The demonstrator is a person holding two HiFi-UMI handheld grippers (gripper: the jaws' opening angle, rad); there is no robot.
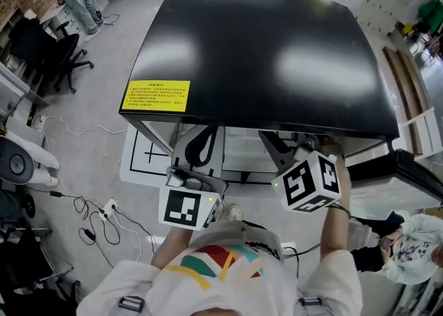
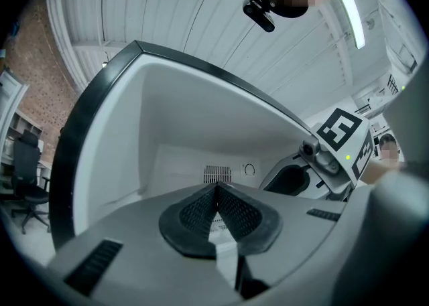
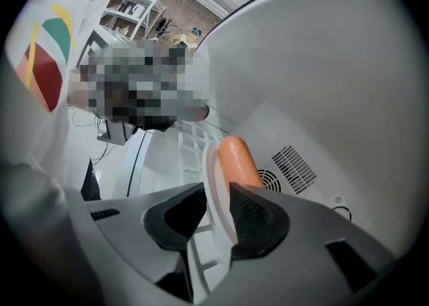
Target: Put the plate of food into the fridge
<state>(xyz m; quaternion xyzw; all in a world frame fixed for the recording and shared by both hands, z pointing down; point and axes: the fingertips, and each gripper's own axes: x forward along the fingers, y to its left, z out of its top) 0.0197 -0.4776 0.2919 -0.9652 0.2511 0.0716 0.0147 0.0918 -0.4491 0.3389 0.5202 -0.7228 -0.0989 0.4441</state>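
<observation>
In the head view, the person is standing at the fridge (image 1: pixel 256 45), whose glossy black top is filling the upper frame and is carrying a yellow label (image 1: pixel 156 96) near its front left corner. The left gripper (image 1: pixel 199 143) and the right gripper (image 1: pixel 280 147) are both reaching in under the front edge of that top, with their marker cubes showing nearer the person. Cables (image 1: pixel 97 214) are lying on the floor at the left. In the left gripper view, the two black ribbed pads (image 2: pixel 194 214) are meeting at their tips, so the jaws are standing together with nothing between them. They are pointing into the white fridge interior, where a vent grille (image 2: pixel 216 173) and a round dial (image 2: pixel 249 169) are showing on the back wall. The right gripper is appearing at the right of this view. In the right gripper view, the jaws are clamping the rim of a white plate (image 3: pixel 213 177), one pad on each face. An orange sausage (image 3: pixel 240 161) is lying on the plate. The plate is sitting inside the fridge opening, with a white wire shelf (image 3: pixel 191 140) showing behind it; whether it is touching the shelf cannot be told.
</observation>
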